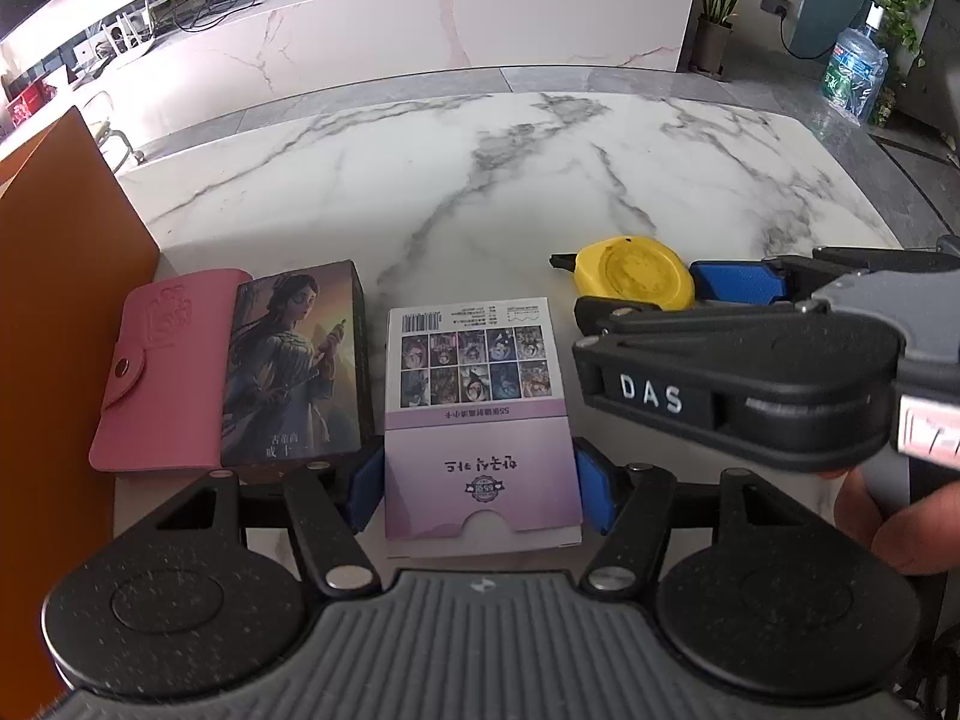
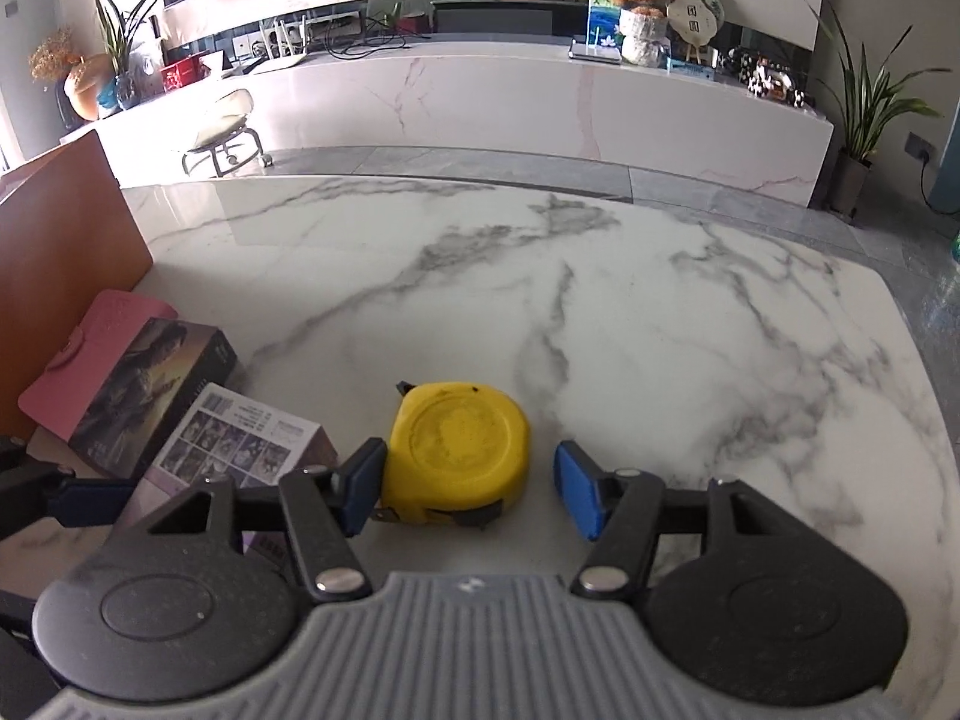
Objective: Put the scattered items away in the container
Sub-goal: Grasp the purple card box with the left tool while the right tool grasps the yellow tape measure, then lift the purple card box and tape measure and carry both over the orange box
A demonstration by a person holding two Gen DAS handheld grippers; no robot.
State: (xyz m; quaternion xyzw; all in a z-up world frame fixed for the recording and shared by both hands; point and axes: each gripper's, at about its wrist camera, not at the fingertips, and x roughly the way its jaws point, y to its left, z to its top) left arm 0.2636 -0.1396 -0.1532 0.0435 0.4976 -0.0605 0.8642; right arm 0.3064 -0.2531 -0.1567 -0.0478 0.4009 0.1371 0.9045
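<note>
My left gripper [image 1: 480, 489] has its blue pads against both sides of a white and purple card box [image 1: 477, 414] lying on the marble table [image 1: 480, 180]. My right gripper [image 2: 474, 489] is open around a yellow tape measure [image 2: 459, 450], with a gap at the right pad. The tape measure also shows in the left wrist view [image 1: 636, 279], with the right gripper [image 1: 750, 360] beside it. A dark illustrated card box [image 1: 294, 366] and a pink snap wallet [image 1: 156, 366] lie left of the purple box. An orange container wall [image 1: 66, 312] stands at far left.
The table's far half is bare marble [image 2: 600, 276]. Behind it are a white marble counter [image 2: 480, 102], a stool [image 2: 225, 132], potted plants and a water bottle [image 1: 855, 69].
</note>
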